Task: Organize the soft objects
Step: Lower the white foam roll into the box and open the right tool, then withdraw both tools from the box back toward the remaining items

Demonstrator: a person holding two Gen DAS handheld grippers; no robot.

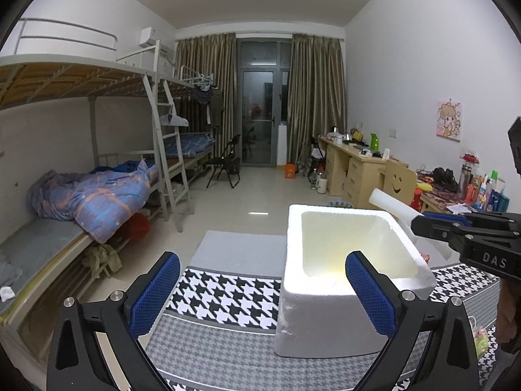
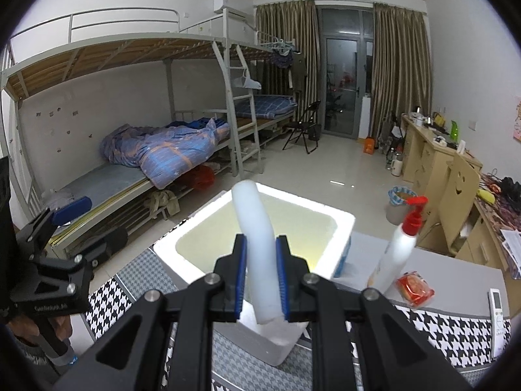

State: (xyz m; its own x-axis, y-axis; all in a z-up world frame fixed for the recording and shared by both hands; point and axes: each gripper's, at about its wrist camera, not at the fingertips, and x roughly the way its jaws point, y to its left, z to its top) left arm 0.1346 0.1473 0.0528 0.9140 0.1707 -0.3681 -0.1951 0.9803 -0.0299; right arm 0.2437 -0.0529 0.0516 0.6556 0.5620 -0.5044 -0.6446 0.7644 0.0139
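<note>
Right gripper (image 2: 260, 277) pinching white foam tube (image 2: 257, 238), hovering above foam box (image 2: 342, 224), frame centre. Left gripper (image 1: 262, 293) spread, empty. Better lowering tube well inside before releasing.

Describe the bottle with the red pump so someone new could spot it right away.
Start at the white foam box on the houndstooth-covered table. Just right of the box stands the white bottle, leaning slightly. Its red pump top sets it apart from the flat orange-red packet and the white remote lying beside it.

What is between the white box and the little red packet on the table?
A white pump bottle with a red top stands between the foam box and the red packet. The right wrist view shows it.
</note>
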